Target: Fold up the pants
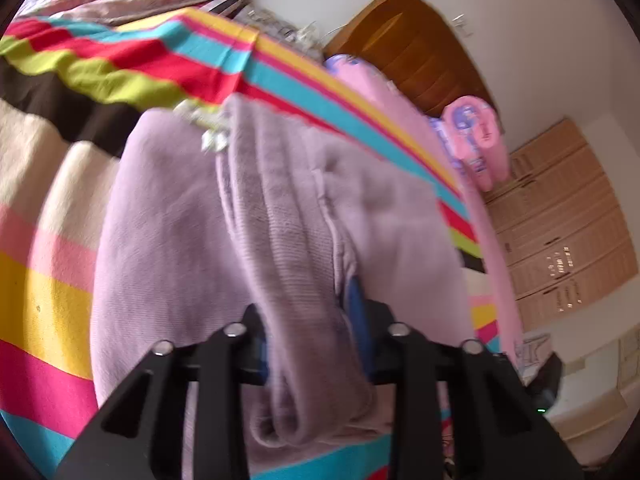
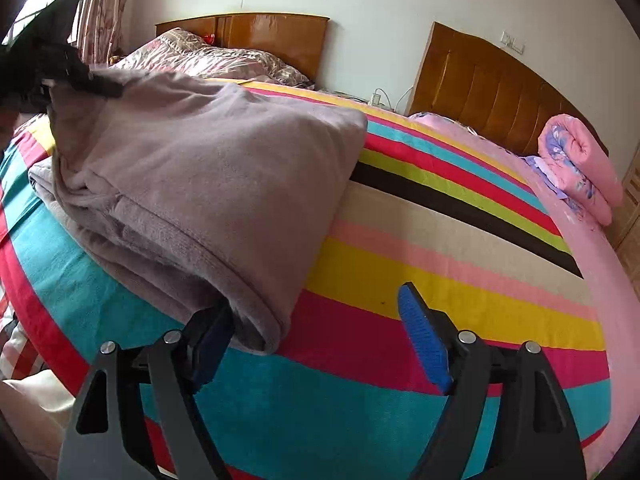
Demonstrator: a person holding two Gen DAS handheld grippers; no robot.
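Observation:
Lilac fleece pants [image 1: 180, 220] lie folded on a striped bed cover [image 1: 48, 280]. My left gripper [image 1: 310, 336] is shut on a thick bunched fold of them, which fills the gap between its blue pads. In the right wrist view the pants [image 2: 208, 160] form a thick stack, lifted at the far left where the black left gripper [image 2: 60, 72] holds the edge. My right gripper [image 2: 316, 340] stands open over the striped cover [image 2: 440, 272]. The near corner of the pants lies just inside its left finger [image 2: 208, 344], while its right pad [image 2: 424, 344] is clear of the cloth.
A rolled pink floral quilt [image 2: 580, 160] rests by the wooden headboard [image 2: 480, 84] at the far right. A second bed with a patterned quilt [image 2: 208, 56] stands behind. A light wooden wardrobe [image 1: 560, 220] lines the wall.

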